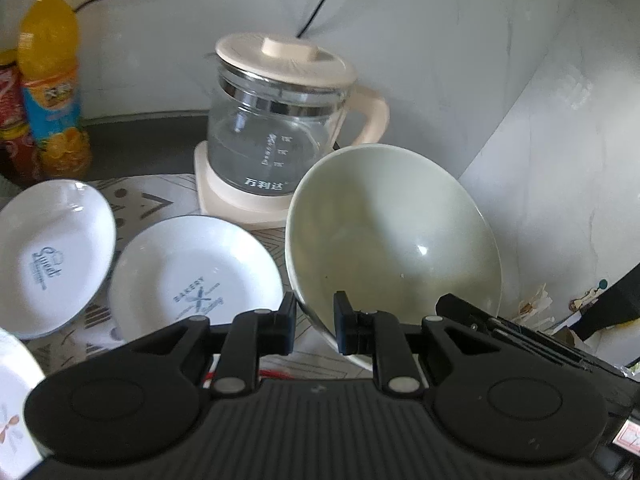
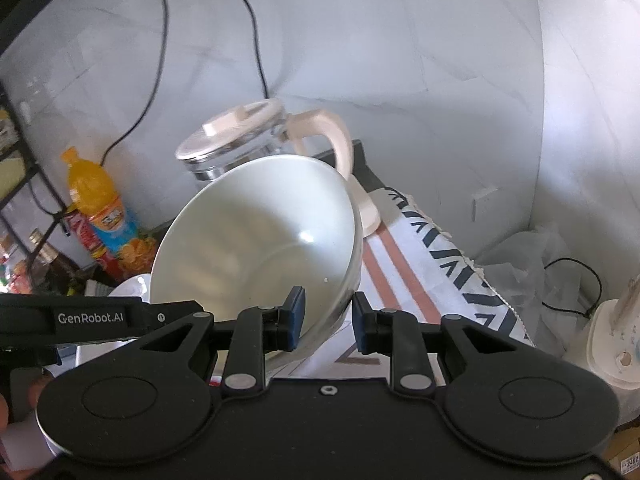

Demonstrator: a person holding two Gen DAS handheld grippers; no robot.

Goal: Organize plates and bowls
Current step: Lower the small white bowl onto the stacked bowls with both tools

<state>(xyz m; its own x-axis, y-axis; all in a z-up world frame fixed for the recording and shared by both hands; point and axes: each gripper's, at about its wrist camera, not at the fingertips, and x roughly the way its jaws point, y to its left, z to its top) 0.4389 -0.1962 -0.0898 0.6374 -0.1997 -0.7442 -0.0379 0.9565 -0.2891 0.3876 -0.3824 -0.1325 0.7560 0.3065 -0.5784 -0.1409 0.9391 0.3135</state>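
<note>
- Left wrist view alone shows two shallow white plates on the patterned cloth (image 1: 160,196): a plate marked BAKERY (image 1: 196,276) just left of the gripper, and a second plate (image 1: 52,256) with dark lettering further left, its rim overlapping or touching the first; I cannot tell which.
- Left gripper (image 1: 315,322) pinches the near rim of a pale green bowl (image 1: 394,248), one pad inside the bowl and one outside, jaws narrow around the wall. The bowl is tilted, mouth facing the camera, glossy and smooth, just in front of the kettle.
- Behind it stands a glass kettle (image 1: 276,128) with a cream lid, a cream handle and a square cream base; an orange drink bottle (image 1: 50,80) is against the wall at left.
- Right wrist view gives what the left misses: a black device labelled GenRobot.AI (image 2: 92,318) reaching in from the left, and a striped cloth edge (image 2: 436,272) running off to the right.
- Right gripper (image 2: 329,322) grips the same pale bowl (image 2: 260,232) by its rim on the other side, jaws narrow around the wall.
- Both claws hold the bowl, lifted and tipped, the kettle (image 2: 240,140) partly hidden behind it.
- Marbled grey wall (image 2: 400,60) and black cables (image 2: 256,40) fill the background.
</note>
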